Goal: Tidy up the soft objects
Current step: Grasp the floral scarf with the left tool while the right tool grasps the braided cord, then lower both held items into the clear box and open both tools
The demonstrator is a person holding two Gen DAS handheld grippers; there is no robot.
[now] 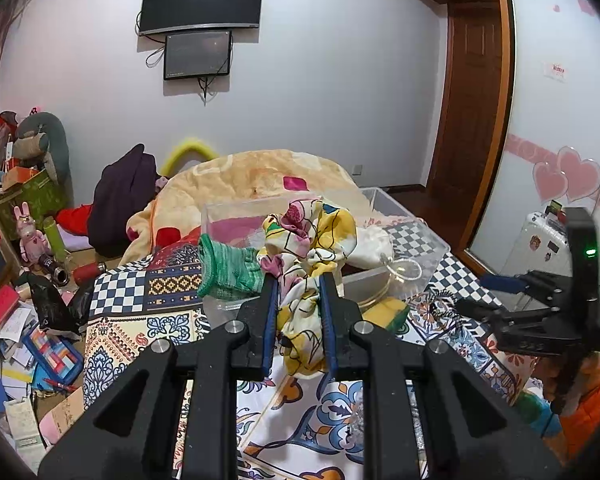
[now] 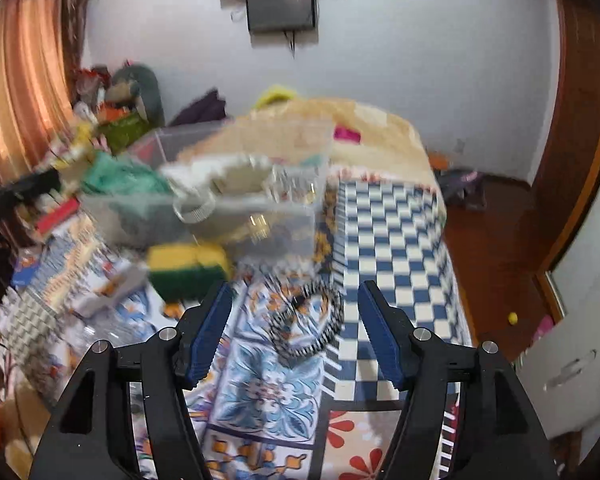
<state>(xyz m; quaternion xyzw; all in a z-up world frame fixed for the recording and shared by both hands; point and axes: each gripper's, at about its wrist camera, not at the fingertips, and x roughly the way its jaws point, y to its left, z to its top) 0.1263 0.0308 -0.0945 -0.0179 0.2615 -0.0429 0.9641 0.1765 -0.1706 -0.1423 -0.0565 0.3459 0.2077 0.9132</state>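
Floral yellow cloth (image 1: 306,264) pinched in the left tongs (image 1: 299,280), hanging above the patterned bedspread (image 1: 140,320) just in front of the clear plastic bin (image 1: 404,240) (green knit piece (image 1: 228,268) draped on its rim). Mid-carry, apparently; next, forward over the bin and release. Right tongs (image 2: 294,300) agape and empty, tilted down over the striped hair band (image 2: 308,320) on the bed.

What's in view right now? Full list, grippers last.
patterned cloth: 1, yellow, white and pink, in the left gripper
clear bin: 1, transparent, on the bed
green knit item: 1, green, at the bin's left edge
sponge: 1, yellow and green, before the bin
scrunchie: 1, black and white, on the bedspread
left gripper: shut on the cloth
right gripper: open, empty, scrunchie lying ahead
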